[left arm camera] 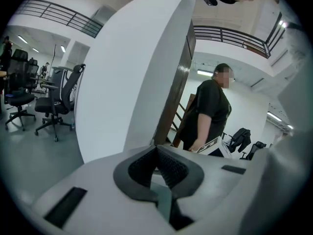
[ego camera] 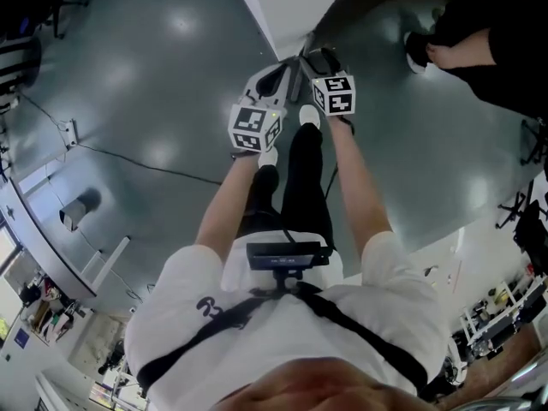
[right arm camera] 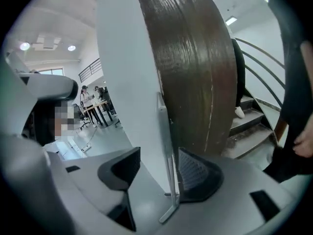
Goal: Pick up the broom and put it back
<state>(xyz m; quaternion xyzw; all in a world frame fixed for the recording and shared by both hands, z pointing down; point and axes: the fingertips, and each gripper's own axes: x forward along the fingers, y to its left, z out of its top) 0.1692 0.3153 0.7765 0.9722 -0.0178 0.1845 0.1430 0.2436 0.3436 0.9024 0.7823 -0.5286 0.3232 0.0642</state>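
Between the spread fingers of the right gripper [right arm camera: 157, 166] we find the thin grey metal broom handle [right arm camera: 165, 131], upright against the white wall edge [right arm camera: 132, 82], just beside the right-hand finger and not pinched. On the left gripper [left arm camera: 157, 153] the fingers are pressed together and empty, and we judge it the farther of the two.

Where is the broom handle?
In the right gripper view, the broom handle stands between the open jaws, at the white wall's edge beside the wooden panel.
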